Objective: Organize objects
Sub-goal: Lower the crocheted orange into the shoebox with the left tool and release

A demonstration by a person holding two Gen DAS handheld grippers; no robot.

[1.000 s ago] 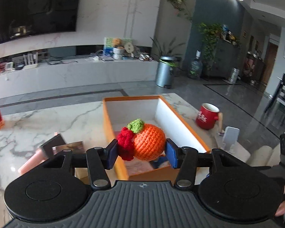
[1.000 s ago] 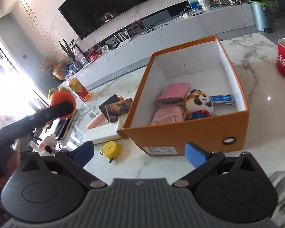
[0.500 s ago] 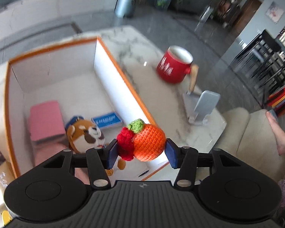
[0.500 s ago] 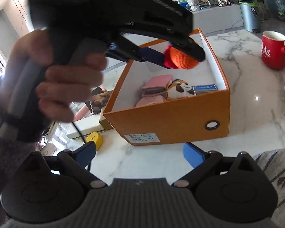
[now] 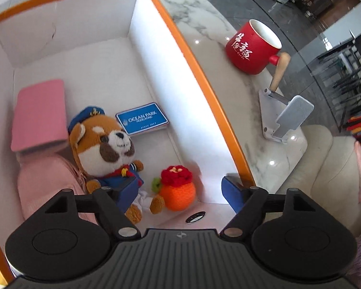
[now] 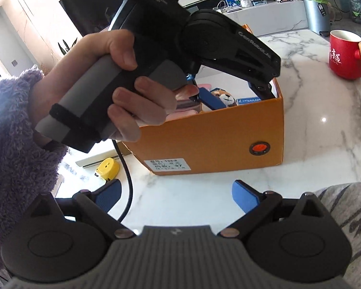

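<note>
The orange crochet fruit (image 5: pixel 178 189) with a red flower top lies on the floor of the orange box (image 5: pixel 187 48), in its near right corner. My left gripper (image 5: pixel 180 190) is open above it, inside the box, empty. Beside the fruit are a plush red panda in a sailor suit (image 5: pixel 106 149), a blue Ocean Park card (image 5: pixel 142 119) and pink items (image 5: pixel 39 113). In the right wrist view the left gripper (image 6: pixel 238 96) reaches into the box (image 6: pixel 211 142). My right gripper (image 6: pixel 178 195) is open and empty, low in front of the box.
A red mug (image 5: pixel 252 45) with a wooden handle and a grey phone stand (image 5: pixel 284 118) stand right of the box on the marble table (image 5: pixel 211 24). A yellow tape measure (image 6: pixel 107 167) and a flat white item lie left of the box. A sofa edge (image 5: pixel 325 168) is near.
My left gripper moved down into the box, opened and let go of the crochet fruit, which now lies on the box floor. The right gripper has stayed open and nearly still.
</note>
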